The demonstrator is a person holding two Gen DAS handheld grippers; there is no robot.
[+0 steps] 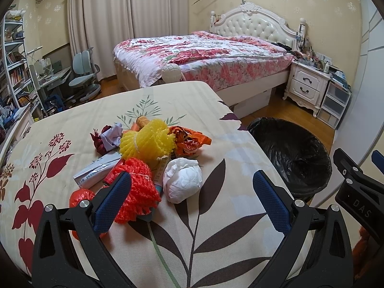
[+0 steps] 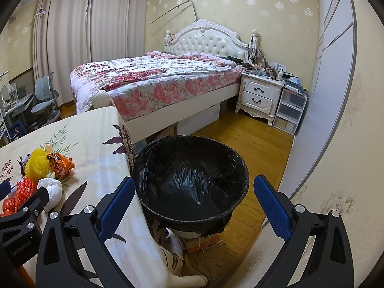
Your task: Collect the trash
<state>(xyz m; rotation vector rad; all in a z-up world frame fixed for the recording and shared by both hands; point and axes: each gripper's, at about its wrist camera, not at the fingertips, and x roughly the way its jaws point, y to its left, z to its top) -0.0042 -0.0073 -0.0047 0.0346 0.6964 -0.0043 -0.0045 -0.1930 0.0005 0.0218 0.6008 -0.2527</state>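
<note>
A pile of trash lies on the table's leaf-patterned cloth (image 1: 216, 216): a white crumpled tissue ball (image 1: 182, 180), a red foam net (image 1: 139, 192), a yellow foam net (image 1: 146, 141), an orange wrapper (image 1: 189, 141), a small carton (image 1: 96, 170) and crumpled paper (image 1: 111, 136). My left gripper (image 1: 192, 192) is open and empty, just in front of the tissue ball and red net. A bin with a black liner (image 2: 192, 175) stands beside the table's right edge. My right gripper (image 2: 194, 201) is open and empty above the bin's near rim. The pile also shows in the right wrist view (image 2: 45, 170).
A bed with a floral quilt (image 1: 204, 55) stands behind the table. A white nightstand (image 2: 259, 96) and plastic drawers (image 2: 290, 110) are at the right wall. A desk and chairs (image 1: 81, 74) stand at the far left. Wood floor (image 2: 252, 139) lies around the bin.
</note>
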